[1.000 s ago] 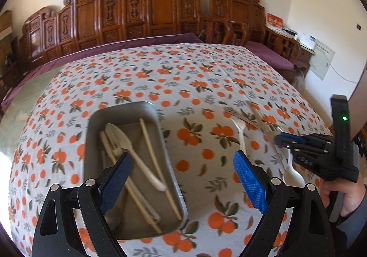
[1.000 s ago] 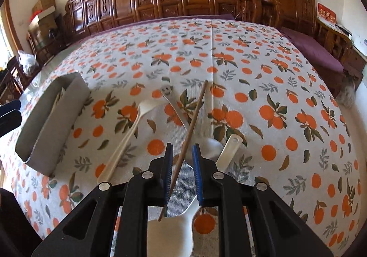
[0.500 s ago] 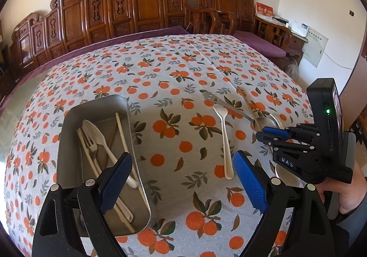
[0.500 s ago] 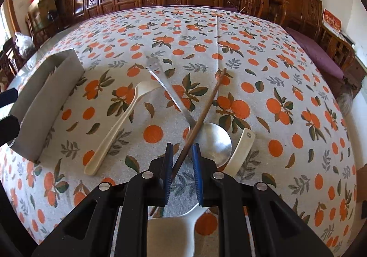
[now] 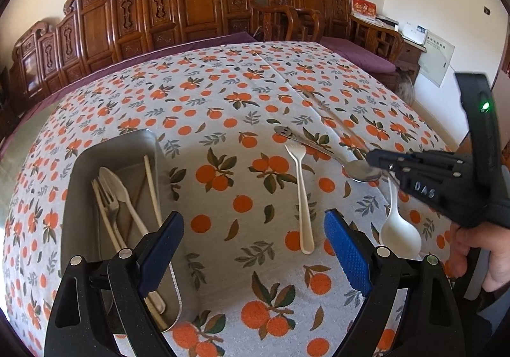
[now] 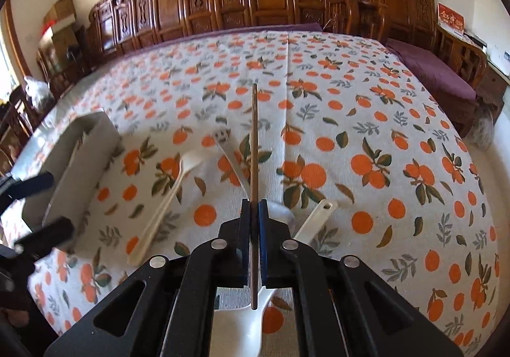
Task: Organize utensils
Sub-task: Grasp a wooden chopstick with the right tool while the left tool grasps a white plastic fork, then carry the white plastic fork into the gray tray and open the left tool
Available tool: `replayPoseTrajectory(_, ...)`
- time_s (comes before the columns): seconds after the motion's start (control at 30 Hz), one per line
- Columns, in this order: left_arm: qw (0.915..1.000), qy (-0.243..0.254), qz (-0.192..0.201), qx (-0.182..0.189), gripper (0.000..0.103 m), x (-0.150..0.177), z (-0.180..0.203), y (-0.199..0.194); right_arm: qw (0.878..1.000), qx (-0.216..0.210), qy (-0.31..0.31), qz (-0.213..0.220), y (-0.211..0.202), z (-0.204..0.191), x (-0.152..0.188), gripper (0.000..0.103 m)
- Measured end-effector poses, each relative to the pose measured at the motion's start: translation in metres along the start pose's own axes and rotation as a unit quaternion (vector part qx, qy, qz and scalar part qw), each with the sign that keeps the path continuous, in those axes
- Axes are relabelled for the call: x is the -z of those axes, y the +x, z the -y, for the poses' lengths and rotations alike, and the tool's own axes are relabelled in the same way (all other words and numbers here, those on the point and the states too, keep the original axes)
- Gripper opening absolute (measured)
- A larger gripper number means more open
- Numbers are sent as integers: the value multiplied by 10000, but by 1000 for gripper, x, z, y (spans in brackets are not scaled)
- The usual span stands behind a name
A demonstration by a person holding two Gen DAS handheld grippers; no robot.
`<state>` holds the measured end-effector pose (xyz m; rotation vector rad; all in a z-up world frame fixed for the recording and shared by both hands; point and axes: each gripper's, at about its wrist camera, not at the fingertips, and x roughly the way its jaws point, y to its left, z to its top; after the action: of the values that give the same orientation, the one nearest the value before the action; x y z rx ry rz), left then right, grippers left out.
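Right gripper [image 6: 254, 213] is clamped on a brown chopstick [image 6: 254, 146], which now points straight ahead between the closed jaws and hangs clear of the tablecloth [image 6: 366, 108]; half a second ago the stick slanted off to the right with its far end resting low over the cloth beside the metal spoon. In the left wrist view the chopstick appears only as a blurred streak rising from the right gripper [image 5: 371, 159]. Left gripper [image 5: 255, 248] hovers with its blue pads wide apart, holding nothing, and it sits higher and further back than before, so more of the table shows. Below its left finger lies the metal tray [image 5: 75, 197], near the table's left side, holding a white spoon, a fork and pale chopsticks. On the cloth to the right of the tray a cream fork [image 5: 301, 197] lies alone, unmoved. Further right the metal spoon [image 5: 360, 169] and the white spoon [image 5: 398, 232] stay where they were, the metal one's bowl just under the right gripper's tips.
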<state>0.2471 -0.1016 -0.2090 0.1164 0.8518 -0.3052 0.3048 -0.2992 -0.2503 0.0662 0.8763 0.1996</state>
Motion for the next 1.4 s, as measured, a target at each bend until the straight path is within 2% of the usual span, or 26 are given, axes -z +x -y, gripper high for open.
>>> replayPoseTrajectory(0.2, 9999, 134, -49, 9, 85, -6, 10, 8, 9995, -109, 198, 210, -9, 11, -6, 6)
replayPoseTrajectory(0.5, 9986, 416, -315, 8, 66, -23, 30, 37, 9989, -148, 330, 301, -12, 22, -9, 6)
replayPoseTrajectory(0.7, 9973, 391, -611, 104, 50, -30, 41, 66, 9989, -181, 341, 260, -11, 24, -6, 6)
replayPoseTrajectory(0.77, 9967, 400, -701, 102, 40, -29, 43, 75, 9989, -207, 339, 261, -12, 25, -6, 6)
replayPoseTrajectory(0.83, 9961, 389, -784, 86, 36, -28, 44, 82, 9988, -228, 343, 266, -12, 25, -6, 6)
replayPoseTrajectory(0.93, 9955, 319, -883, 100, 25, -26, 42, 89, 9985, -277, 379, 269, -12, 25, -7, 6)
replayPoseTrajectory(1.03, 9956, 240, -903, 126, 20, -25, 39, 92, 9986, -275, 366, 253, -11, 23, -7, 6)
replayPoseTrajectory(1.13, 9951, 181, -955, 169, 7, -24, 34, 91, 9989, -248, 328, 233, -10, 20, -7, 6)
replayPoseTrajectory(1.4, 9958, 114, -893, 184, 7, -16, 18, 60, 9991, -245, 261, 239, -13, 11, -4, 6)
